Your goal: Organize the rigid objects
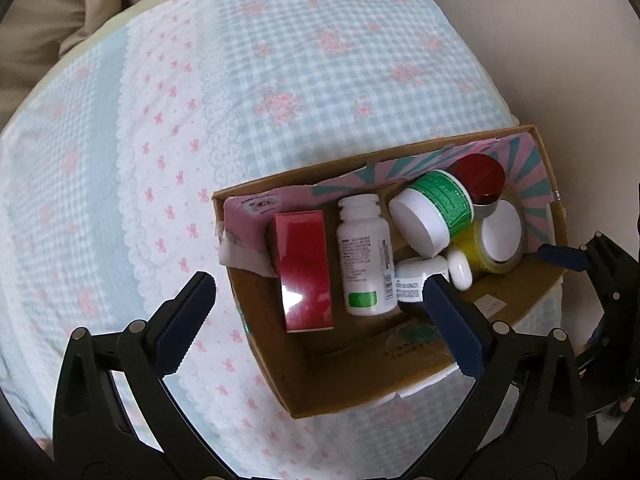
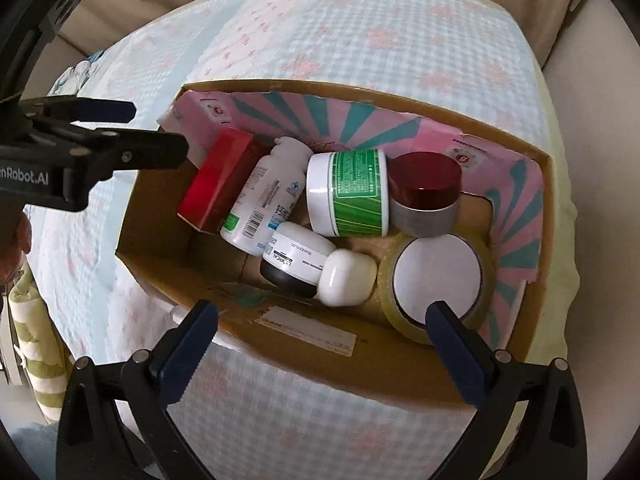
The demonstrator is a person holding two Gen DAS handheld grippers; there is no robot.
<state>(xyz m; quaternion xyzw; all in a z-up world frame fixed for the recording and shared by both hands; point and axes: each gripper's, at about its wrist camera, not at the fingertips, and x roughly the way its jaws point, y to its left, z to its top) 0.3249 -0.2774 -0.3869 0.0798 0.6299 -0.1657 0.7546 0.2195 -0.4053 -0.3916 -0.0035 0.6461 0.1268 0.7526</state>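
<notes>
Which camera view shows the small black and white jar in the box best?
The right wrist view: the black and white jar lies on its side in plain sight, label readable, beside a white capsule-shaped case. In the left wrist view the jar is partly hidden behind one finger of the left tool.

Soft, even daylight; shadows faint. Glare strip on the red box (image 1: pixel 306 270) and the red lid (image 2: pixel 425 180). Strong fisheye bending and dark corners. Far fabric slightly soft; centre sharp.
</notes>
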